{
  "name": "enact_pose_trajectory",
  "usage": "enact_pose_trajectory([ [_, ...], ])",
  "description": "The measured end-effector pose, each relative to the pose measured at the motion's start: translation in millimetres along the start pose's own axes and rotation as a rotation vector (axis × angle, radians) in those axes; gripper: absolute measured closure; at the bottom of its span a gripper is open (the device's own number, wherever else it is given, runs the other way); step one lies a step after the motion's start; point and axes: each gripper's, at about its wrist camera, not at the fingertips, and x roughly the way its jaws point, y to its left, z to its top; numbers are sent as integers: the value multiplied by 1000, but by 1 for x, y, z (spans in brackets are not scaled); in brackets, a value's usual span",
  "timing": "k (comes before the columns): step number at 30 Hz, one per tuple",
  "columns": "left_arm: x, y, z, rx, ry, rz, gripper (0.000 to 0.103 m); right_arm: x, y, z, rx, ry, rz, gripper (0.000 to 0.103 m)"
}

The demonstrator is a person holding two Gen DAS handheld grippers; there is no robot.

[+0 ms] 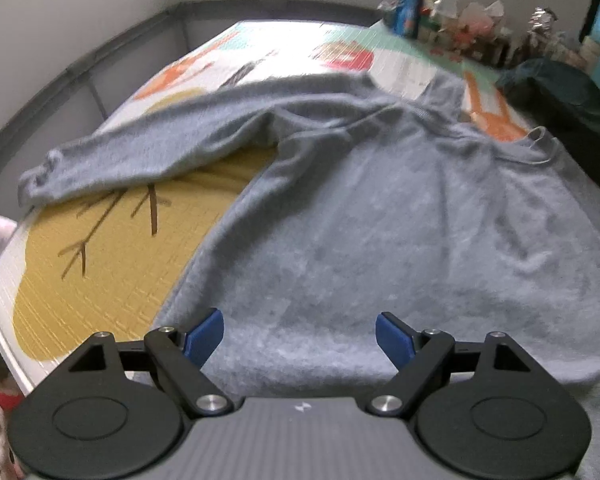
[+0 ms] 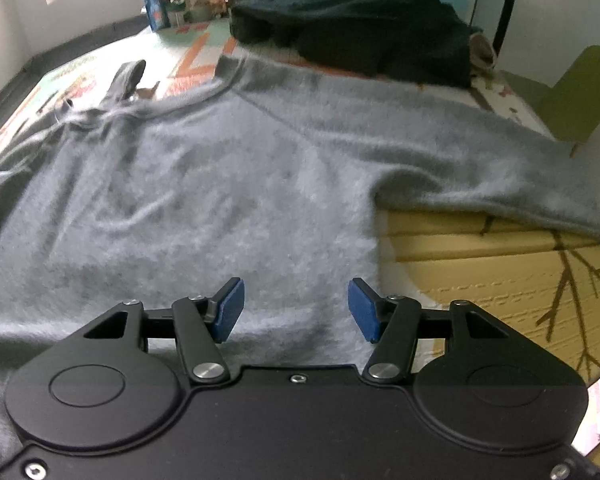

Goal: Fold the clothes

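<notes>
Sweater [image 1: 400, 216], grey, lies spread flat on the patterned surface [image 1: 100, 264], sleeves out to each side. Left claw [image 1: 300, 338] hangs above its lower body, released and empty. Right claw [image 2: 296, 308] likewise stands parted over the hem, grasping nothing.

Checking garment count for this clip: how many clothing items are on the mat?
2. A grey sweater lies spread flat across the patterned mat, sleeves out to both sides. A dark garment sits bunched at the mat's far edge beyond the collar. More could be hidden under that pile.
</notes>
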Motion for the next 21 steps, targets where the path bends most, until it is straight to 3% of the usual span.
enact_pose_trajectory([
  [9, -33, -11, 18, 40, -21, -39, 18, -46, 16, 14, 10, -25, 47, 46],
  [18, -43, -1, 29, 26, 62, -82, 18, -88, 41, 20, 15, -28, 75, 44],
  [21, -47, 0, 30, 39, 73, -104, 18, -101, 49, 21, 17, -39, 69, 36],
])
